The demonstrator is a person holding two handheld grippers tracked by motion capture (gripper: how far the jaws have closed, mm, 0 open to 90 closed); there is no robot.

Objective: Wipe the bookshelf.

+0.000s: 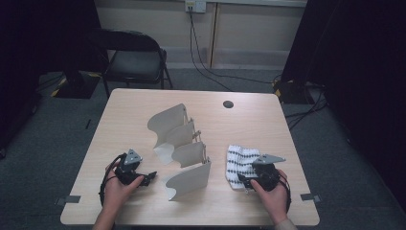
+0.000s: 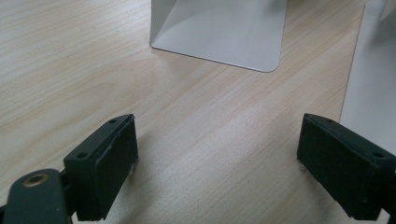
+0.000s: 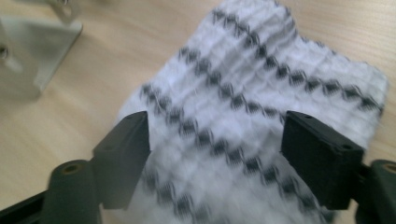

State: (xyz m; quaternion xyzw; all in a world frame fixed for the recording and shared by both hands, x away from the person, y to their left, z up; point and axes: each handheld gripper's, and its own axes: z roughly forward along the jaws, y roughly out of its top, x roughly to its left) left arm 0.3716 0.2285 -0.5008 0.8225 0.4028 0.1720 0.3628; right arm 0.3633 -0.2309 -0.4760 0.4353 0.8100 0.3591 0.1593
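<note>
White cloth [image 3: 261, 107] with dark zigzag stripes lies flat, table's [image 1: 143, 103] right side, near the metal divider rack [image 1: 184, 153]; right gripper [image 3: 215, 154] jaws spread over it (nothing pinched); left gripper [image 2: 217, 158] gapes above bare wood.

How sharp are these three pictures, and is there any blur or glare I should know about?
High view: dim, dark surroundings, soft detail, no glare on the table. Left gripper view: evenly lit and sharp on the wood grain and the metal plate, faint sheen there. Right gripper view: the striped cloth looks smeared and soft, the jaws blurred at the edges, the metal piece at upper left out of focus.
</note>
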